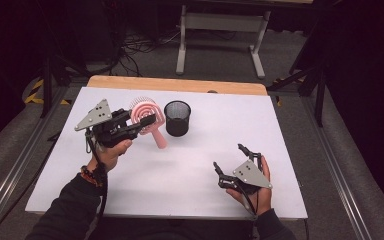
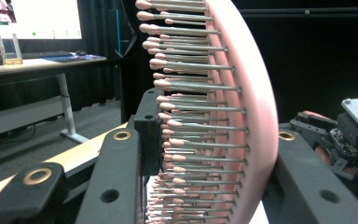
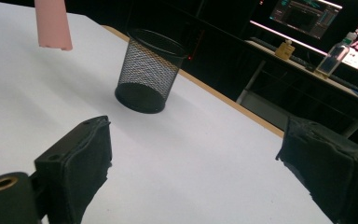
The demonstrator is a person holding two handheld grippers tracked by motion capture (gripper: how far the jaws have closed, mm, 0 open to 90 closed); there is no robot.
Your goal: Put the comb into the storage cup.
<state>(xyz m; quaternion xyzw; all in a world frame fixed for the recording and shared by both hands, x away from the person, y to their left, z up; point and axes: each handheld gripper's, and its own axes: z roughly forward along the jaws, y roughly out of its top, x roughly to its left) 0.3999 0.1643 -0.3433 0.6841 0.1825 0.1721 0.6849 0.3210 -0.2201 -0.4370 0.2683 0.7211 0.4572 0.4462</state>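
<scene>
Pink hairbrush (image 1: 147, 114) sits clamped by its head in my left hand-held gripper (image 1: 147, 120), raised above the white bench (image 1: 190, 165) just left of the black mesh cup (image 1: 177, 118). My right hand-held gripper (image 1: 228, 160) stands wide and empty near the bench's front edge.

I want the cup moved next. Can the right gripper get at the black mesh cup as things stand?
Probably yes: the right gripper is open and holds nothing, and bare table lies between it and the mesh cup.
</scene>
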